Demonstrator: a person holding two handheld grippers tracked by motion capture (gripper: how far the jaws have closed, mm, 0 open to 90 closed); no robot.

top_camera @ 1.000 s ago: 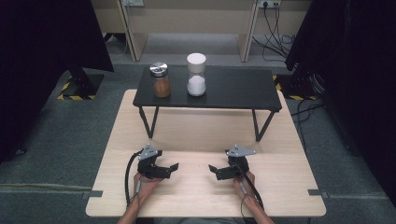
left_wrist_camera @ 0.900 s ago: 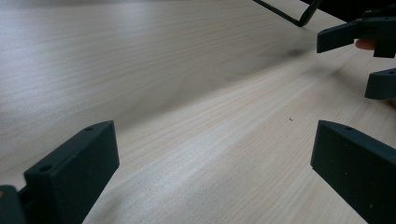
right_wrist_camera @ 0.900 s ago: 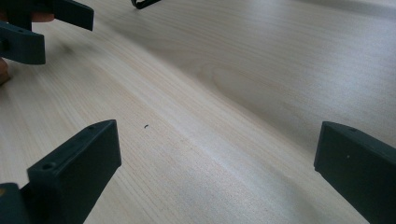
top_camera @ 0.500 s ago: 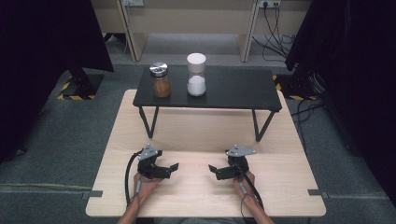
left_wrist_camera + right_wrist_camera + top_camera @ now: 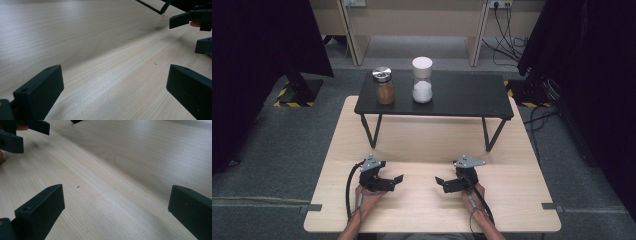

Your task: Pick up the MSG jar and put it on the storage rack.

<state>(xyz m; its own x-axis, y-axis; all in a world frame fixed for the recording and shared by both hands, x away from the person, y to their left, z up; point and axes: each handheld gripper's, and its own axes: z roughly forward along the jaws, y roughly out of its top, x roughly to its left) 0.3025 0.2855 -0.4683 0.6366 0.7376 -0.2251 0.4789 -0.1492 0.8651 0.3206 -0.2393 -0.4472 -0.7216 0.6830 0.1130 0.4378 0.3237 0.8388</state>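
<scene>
Jaws wide apart and holding nothing, the left gripper [image 5: 395, 181] rests low on the pale wooden desk [image 5: 422, 140], its tips turned toward the right gripper [image 5: 443, 183], whose jaws also stand wide and empty. In the left gripper view the other gripper [image 5: 197, 32] shows across bare wood grain; the right gripper view returns the look, with the left gripper [image 5: 18, 135] at its upper corner.

Both are well apart from the nearest things, two jars on a low black stand [image 5: 462, 97] at the far side of the desk. At left stands the brown jar [image 5: 385, 86], clear-walled with a shiny metal cap, filled roughly two-thirds with a brown, powder-like content. Just beside it, to the right, stands the taller white jar [image 5: 422, 80], clear in the body, white-capped, its lower part holding a white granular or powdery content; what it is cannot be told.

Both look like rigid glass or hard plastic: stiff, smooth, likely slippery to hard jaws, and breakable if glass. Neither seems heavy. The safest hold would probably be across the straight body below the cap, kept upright, since the taller one looks easier to tip.
</scene>
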